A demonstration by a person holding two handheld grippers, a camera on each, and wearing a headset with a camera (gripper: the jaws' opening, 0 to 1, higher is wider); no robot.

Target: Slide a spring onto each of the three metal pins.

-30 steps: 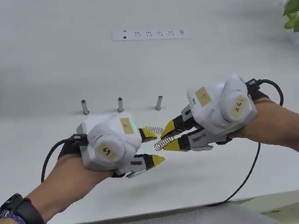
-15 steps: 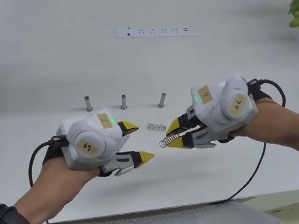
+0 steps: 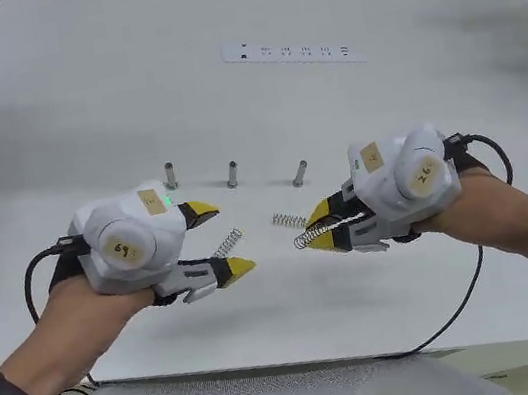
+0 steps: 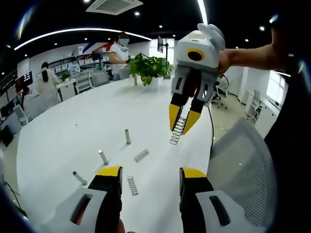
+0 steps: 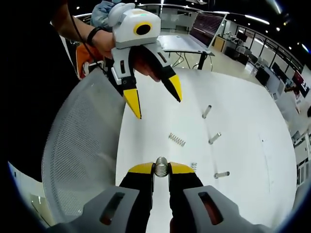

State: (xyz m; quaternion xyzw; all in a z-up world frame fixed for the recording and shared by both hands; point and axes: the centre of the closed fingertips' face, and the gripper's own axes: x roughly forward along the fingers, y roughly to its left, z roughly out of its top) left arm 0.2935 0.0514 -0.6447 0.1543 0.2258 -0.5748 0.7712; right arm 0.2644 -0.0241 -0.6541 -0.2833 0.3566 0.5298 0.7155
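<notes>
**Ana:** White tabletop [image 3: 77, 107] under it all. What do the fingers have?
**Ben:** The right gripper [image 3: 318, 227] is clamped on the held spring [image 5: 161, 166], which pokes out past its tips. The left gripper [image 3: 228, 236] has its jaws spread wide and carries nothing.
**Ana:** Other springs?
**Ben:** One loose spring [image 4: 132, 185] lies on the table between the left jaws, and a second loose spring [image 3: 288, 220] lies near the right tips.
**Ana:** Pins?
**Ben:** Three metal pins [image 3: 232, 174] stand bare in a row beyond, with a power strip [image 3: 293, 53] farther back.

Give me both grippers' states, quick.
Left gripper: open, holding nothing.
Right gripper: shut on a spring.
</notes>
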